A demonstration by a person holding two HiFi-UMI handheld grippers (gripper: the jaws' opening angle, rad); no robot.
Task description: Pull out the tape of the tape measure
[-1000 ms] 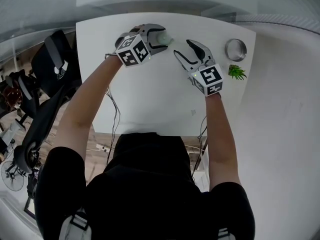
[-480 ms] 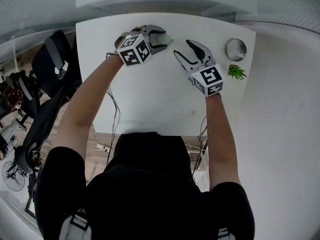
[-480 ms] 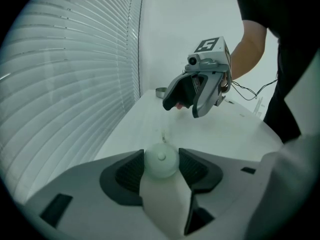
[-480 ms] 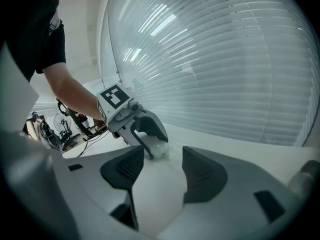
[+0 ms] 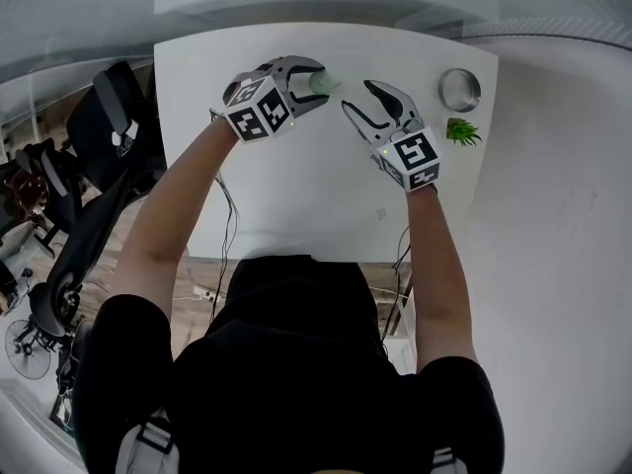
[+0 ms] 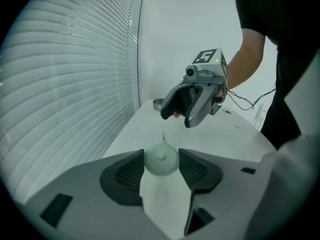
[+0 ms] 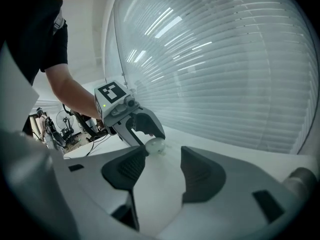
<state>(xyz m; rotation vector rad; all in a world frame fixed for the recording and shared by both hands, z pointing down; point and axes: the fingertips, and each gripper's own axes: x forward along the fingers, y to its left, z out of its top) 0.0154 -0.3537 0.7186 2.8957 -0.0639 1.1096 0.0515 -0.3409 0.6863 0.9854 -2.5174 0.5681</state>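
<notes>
Round metal dish (image 5: 460, 89) sits at far right corner of the white worktop (image 5: 296, 186), w/ a small green plant (image 5: 460, 131) just near of it. Both are well apart from the grippers. Horizontal blinds (image 6: 65, 84) run along the far side. Black office chairs (image 5: 109, 117) stand left of the worktop, and thin cables (image 5: 222, 205) hang by its left edge.

Only print visible: black-white square markers on each gripper's cube.

Tape measure (image 6: 161, 158) is a small, smooth, pale-green round case w/ a centre button. It is at far middle of the worktop. L gripper (image 5: 312, 82) jaws have just been closing and the ribbed dark pads press it from both sides.

R gripper (image 5: 356, 97) is just right of it. Its jaws have just been closing a bit but stand apart, w/ nothing btw. them.
</notes>
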